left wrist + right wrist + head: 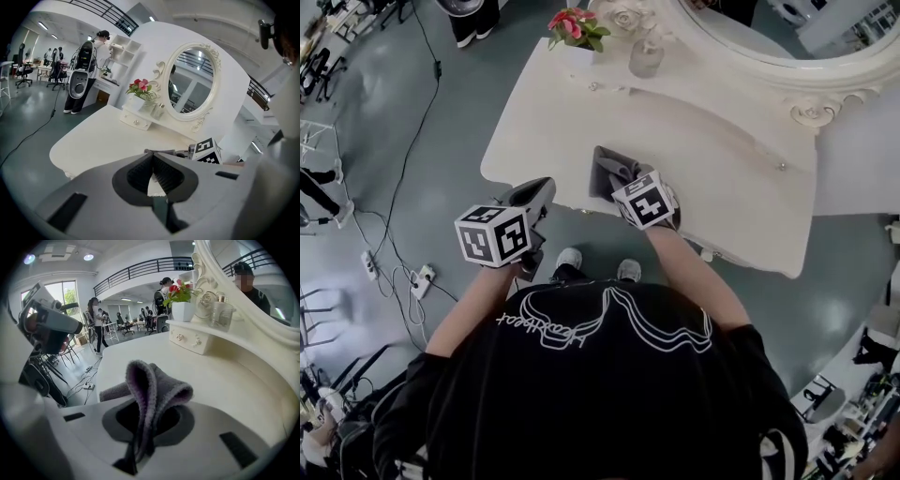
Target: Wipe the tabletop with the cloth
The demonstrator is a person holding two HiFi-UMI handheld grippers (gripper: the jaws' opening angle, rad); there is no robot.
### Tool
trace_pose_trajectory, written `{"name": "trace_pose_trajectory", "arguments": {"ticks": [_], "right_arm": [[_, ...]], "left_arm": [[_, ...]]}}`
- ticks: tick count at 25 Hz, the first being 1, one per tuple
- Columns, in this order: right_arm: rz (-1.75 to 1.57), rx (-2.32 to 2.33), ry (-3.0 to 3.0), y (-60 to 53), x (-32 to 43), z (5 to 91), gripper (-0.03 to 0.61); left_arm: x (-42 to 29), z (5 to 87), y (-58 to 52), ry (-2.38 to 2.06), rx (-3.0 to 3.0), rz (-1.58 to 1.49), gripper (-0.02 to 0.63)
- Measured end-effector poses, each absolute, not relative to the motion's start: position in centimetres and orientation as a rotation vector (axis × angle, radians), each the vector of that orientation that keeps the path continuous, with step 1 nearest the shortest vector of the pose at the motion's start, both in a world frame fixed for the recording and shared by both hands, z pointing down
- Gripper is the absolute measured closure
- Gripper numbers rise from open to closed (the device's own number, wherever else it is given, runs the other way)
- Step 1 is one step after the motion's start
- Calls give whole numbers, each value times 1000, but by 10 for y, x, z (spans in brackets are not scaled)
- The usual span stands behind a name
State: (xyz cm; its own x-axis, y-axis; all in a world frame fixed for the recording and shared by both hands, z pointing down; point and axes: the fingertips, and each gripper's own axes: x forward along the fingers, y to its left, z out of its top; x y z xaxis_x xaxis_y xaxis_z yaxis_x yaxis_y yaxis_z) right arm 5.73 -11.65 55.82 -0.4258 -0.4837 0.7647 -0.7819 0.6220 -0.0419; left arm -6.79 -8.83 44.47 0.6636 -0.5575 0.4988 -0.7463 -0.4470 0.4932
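Note:
A grey cloth (pixel 612 172) lies bunched on the cream dressing tabletop (pixel 694 141) near its front edge. My right gripper (pixel 626 186) is shut on the cloth; in the right gripper view the cloth (pixel 150 390) folds up out of the closed jaws and trails left over the tabletop (pixel 225 376). My left gripper (pixel 534 197) hangs just off the table's front left edge, shut with nothing between its jaws (pixel 152 174). In the left gripper view the cloth (pixel 161 152) and the right gripper's marker cube (pixel 207 151) show beyond it.
At the table's back stand a pot of pink flowers (pixel 574 28), a glass bottle (pixel 646 54), a small drawer shelf (pixel 192 339) and an oval mirror (pixel 191 79). Cables and a power strip (pixel 421 278) lie on the grey floor at left. People stand further off (pixel 89 56).

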Motion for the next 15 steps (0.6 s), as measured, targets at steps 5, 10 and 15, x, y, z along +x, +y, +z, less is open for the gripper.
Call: {"name": "trace_pose_trajectory", "arguments": {"ticks": [5,10,15], "right_arm": [[536,1013,-2088,-106,94,559,526],[546,1051,-2074,-94,130,558,526],[561,1091,-2059,-81,167,558,526]], "left_arm": [[-36,444,-81,-976,2183,365,609],[-5,443,-73,-946,2202,382,609],[25,442,-64,-920,2221,392,609]]}}
